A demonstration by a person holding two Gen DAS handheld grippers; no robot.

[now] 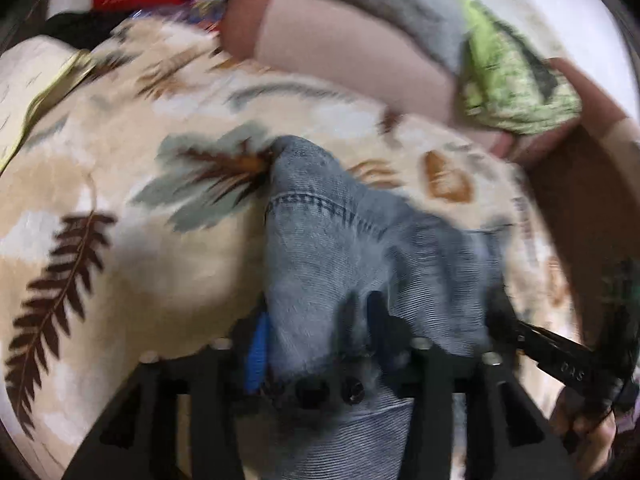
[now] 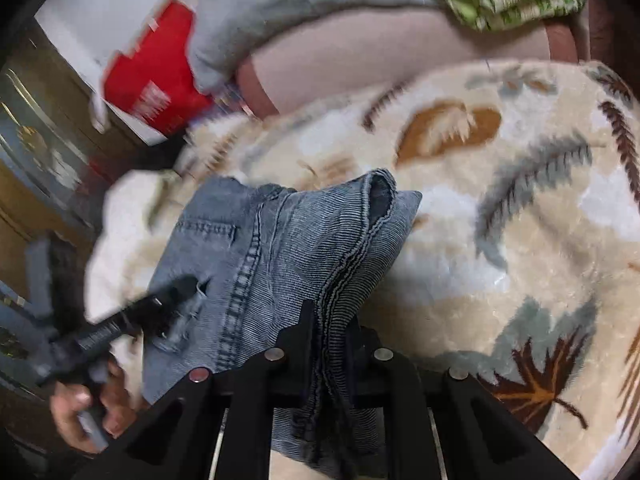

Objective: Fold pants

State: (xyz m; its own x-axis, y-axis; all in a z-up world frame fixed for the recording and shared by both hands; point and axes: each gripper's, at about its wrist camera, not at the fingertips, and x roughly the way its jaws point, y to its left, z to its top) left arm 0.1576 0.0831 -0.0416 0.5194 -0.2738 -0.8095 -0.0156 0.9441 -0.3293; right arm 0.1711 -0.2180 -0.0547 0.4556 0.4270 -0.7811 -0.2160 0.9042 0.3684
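One pair of jeans (image 2: 260, 264), two tools, one leaf-print blanket (image 2: 500, 240)

Both views are evenly and softly lit, moderately bright, with no hard glare; the light perhaps comes from overhead, though the source is not shown. Motion blur smears most of each picture. Just ahead of the jaws the denim pants (image 1: 344, 248) stay sharpest, their stitching and weave readable in the right wrist view. Farther ahead, the leaf-patterned blanket (image 1: 120, 184) and the green cloth (image 1: 508, 80) are streaked and soft. A dim shadow lies under the fabric beside the jaws. Fisheye distortion bends the edges, and the corners are black.
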